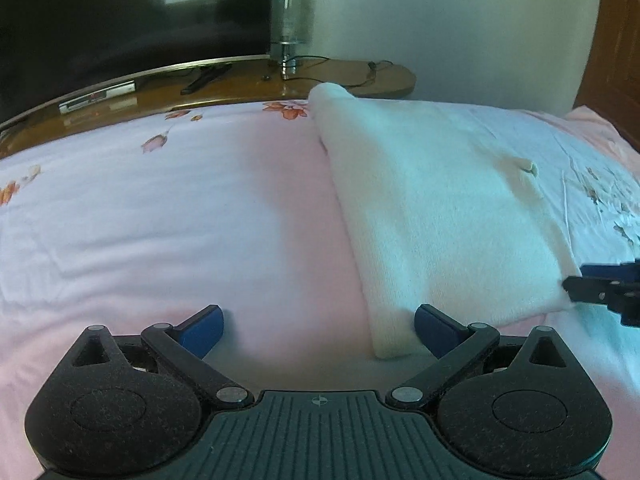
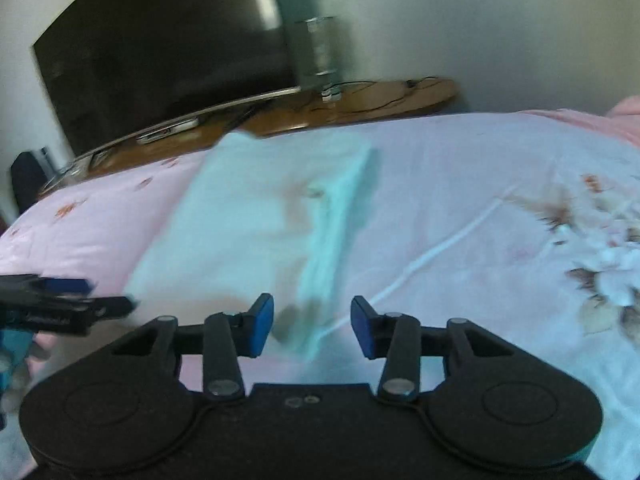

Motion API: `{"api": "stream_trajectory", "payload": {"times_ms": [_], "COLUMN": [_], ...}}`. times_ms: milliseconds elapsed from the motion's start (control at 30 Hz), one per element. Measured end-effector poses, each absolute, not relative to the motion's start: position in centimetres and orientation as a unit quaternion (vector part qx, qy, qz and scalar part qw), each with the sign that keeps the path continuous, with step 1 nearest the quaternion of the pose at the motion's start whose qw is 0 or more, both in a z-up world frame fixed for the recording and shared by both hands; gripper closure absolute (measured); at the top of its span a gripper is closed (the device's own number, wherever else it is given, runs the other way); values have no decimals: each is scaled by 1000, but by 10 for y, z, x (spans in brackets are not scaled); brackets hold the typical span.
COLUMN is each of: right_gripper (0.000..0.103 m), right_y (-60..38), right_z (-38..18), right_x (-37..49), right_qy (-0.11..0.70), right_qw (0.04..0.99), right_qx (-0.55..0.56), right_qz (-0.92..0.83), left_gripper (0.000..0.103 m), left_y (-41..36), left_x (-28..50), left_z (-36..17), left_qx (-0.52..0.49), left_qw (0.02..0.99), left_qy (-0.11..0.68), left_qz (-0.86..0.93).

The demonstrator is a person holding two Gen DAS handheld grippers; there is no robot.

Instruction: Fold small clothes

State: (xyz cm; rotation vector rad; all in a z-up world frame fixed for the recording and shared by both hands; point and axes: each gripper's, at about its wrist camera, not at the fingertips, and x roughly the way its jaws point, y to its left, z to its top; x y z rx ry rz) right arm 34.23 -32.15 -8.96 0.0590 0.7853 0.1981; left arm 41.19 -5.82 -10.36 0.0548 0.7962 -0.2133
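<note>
A folded white cloth (image 1: 432,208) lies on the pink flowered bedsheet (image 1: 160,208). In the left wrist view my left gripper (image 1: 318,316) stands wide open just above the sheet. The cloth's near left corner lies against the inside of its right finger (image 1: 436,330). My right gripper (image 1: 592,288) shows at the cloth's near right corner. In the blurred right wrist view my right gripper (image 2: 312,308) is partly open, and the near right corner of the cloth (image 2: 248,232) lies between its fingers, not pressed. My left gripper (image 2: 100,302) reaches in from the left edge.
Beyond the bed stands a wooden TV stand (image 1: 248,84) with a dark television (image 1: 120,20), a remote (image 1: 204,78), a clear glass cylinder (image 1: 290,28) and cables. A wooden headboard (image 1: 616,48) rises at the right. Bare sheet spreads left of the cloth.
</note>
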Motion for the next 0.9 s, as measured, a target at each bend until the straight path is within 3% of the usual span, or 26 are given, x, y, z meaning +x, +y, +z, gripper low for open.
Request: {"api": "stream_trajectory", "payload": {"times_ms": [133, 167, 200, 233, 267, 333, 467, 533, 633, 700, 733, 800, 867, 900], "right_gripper": [57, 50, 42, 24, 21, 28, 31, 31, 21, 23, 30, 31, 59, 60], "right_y": [-344, -354, -363, -370, -377, -389, -402, -401, -396, -383, -375, -364, -363, -366], "right_z": [-75, -69, -66, -64, -63, -71, -96, -106, -103, -100, -97, -94, -94, -93], "right_x": [347, 351, 354, 363, 372, 396, 436, 446, 459, 464, 470, 476, 476, 474], "right_qy": [361, 348, 341, 336, 336, 346, 384, 398, 398, 402, 406, 415, 429, 426], "right_qw": [920, 920, 919, 917, 911, 893, 853, 845, 844, 854, 860, 863, 848, 844], "right_qx": [109, 142, 166, 189, 214, 262, 323, 323, 316, 279, 255, 223, 233, 239], "right_qz": [103, 108, 107, 104, 109, 118, 144, 153, 173, 176, 173, 183, 207, 220], "left_gripper": [2, 3, 14, 25, 25, 25, 24, 23, 19, 17, 16, 16, 17, 17], "left_y": [-53, -53, -53, -52, -53, -46, -42, -43, -49, -55, -55, -55, -55, -53], "left_x": [437, 447, 459, 476, 485, 508, 531, 538, 544, 547, 546, 549, 550, 552], "left_z": [-84, -83, -84, -88, -92, -101, -107, -110, -111, -112, -110, -110, -109, -109], "left_qx": [1, -14, -26, -39, -51, -94, -143, -149, -142, -137, -134, -133, -136, -140], "left_qw": [918, 913, 906, 897, 891, 875, 857, 854, 855, 857, 858, 857, 854, 851], "left_qy": [366, 371, 381, 399, 411, 434, 445, 447, 446, 443, 442, 443, 447, 448], "left_qz": [-151, -168, -183, -188, -186, -190, -216, -221, -223, -226, -226, -227, -230, -234]}}
